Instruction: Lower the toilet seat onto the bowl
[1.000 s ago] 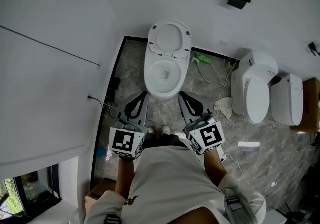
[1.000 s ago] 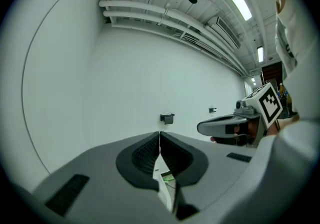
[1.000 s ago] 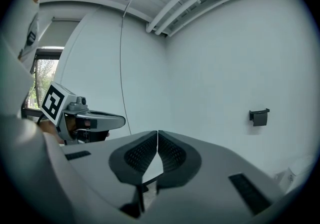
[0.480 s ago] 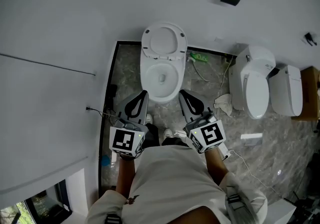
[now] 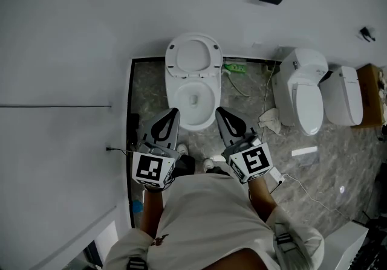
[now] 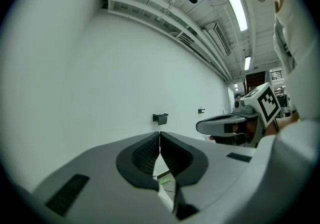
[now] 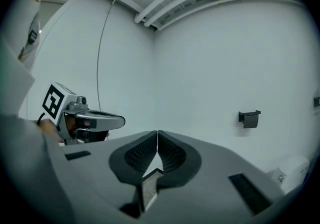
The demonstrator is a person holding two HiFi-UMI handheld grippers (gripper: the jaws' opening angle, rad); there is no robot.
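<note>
Closer than a second ago, the left gripper (image 5: pixel 173 112) and right gripper (image 5: pixel 219 110) flank the front of the toilet bowl (image 5: pixel 170 95), jaws pressed together, empty; the toilet seat (image 5: pixel 214 57) stands raised.

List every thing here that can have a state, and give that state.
toilet seat: raised, not on the bowl
toilet bowl: uncovered
second toilet, on the right: lid down
left claw: shut, nothing between the jaws
right claw: shut, nothing between the jaws
</note>
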